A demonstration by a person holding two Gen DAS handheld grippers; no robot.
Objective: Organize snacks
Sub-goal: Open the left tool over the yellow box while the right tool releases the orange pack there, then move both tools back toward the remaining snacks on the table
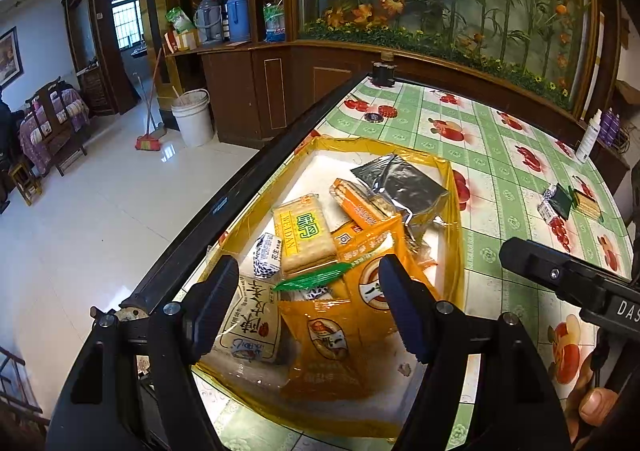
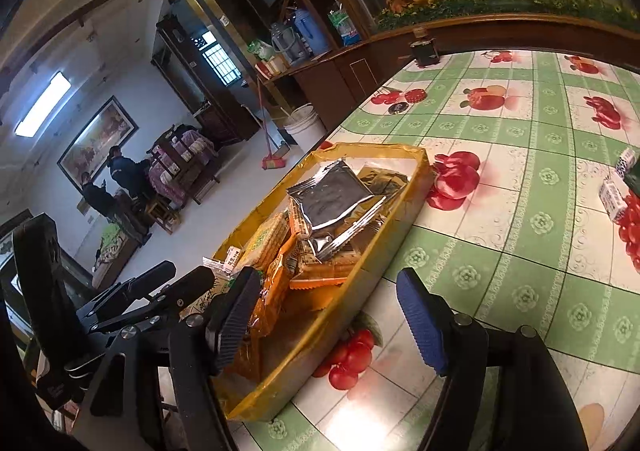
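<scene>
Snacks heaped in yellow tray [image 1: 456, 211] on desk [image 1: 500, 179], left hand-held gripper [image 1: 308, 307] wide over orange packets [image 1: 340, 327], right hand-held gripper [image 2: 328, 319] wide, empty, at tray's near right rim, 3 small packs [image 1: 568, 201] far right

The yellow tray [image 1: 454, 211] is viewed steeply from close above in the left wrist view, and lower, from its right side, in the right wrist view (both facing the cabinet [image 2: 500, 31]); tray [image 2: 316, 327] and table [image 2: 520, 179] are shared.

Glossy yellow plastic tray [image 1: 454, 187], shiny silver foil packet [image 1: 400, 181], sleek printed plastic tablecloth [image 1: 500, 167].
</scene>
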